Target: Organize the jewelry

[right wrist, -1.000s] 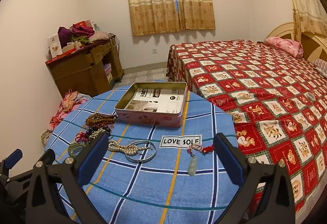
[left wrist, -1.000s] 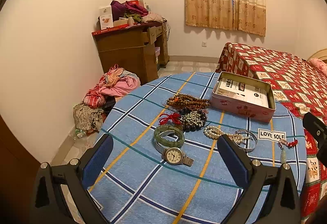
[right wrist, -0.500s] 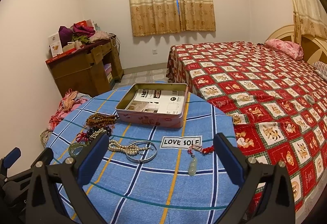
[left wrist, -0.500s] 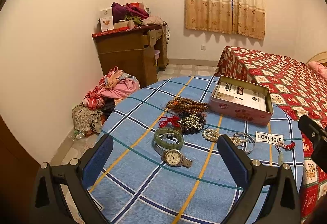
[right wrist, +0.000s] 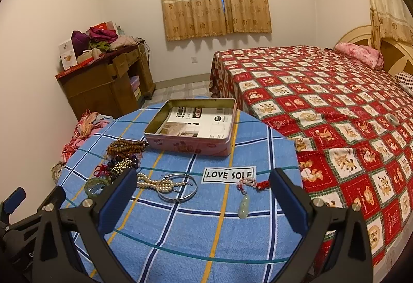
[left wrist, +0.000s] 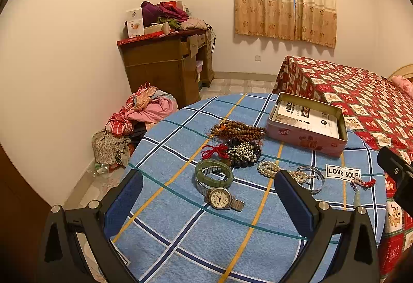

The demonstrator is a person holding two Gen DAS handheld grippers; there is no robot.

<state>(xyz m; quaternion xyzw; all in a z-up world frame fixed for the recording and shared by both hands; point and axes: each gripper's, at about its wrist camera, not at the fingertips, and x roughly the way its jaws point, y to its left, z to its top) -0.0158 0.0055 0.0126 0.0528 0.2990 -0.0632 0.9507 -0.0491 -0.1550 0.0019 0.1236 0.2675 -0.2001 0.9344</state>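
Blue checked cloth is covering the round surface, and the jewelry is lying across its middle. At the left, the left claw is hovering over the near edge with its jaws spread wide, gripping nothing. Between its fingers a wristwatch is lying flat, touching a green jade bangle just beyond it. Farther back, a red knotted cord is sitting beside a heap of dark and silvery beads, with wooden prayer beads behind them. Moving right, a pearl strand is overlapping a silver bangle. Behind these, an open pink tin is holding printed papers. A "LOVE SOLE" label is lying nearer, and just right of it a jade pendant on a red-and-pink cord. The right claw is hanging wide open and empty, framing the pendant and silver bangle. A bed with a red patterned cover is filling the far right.
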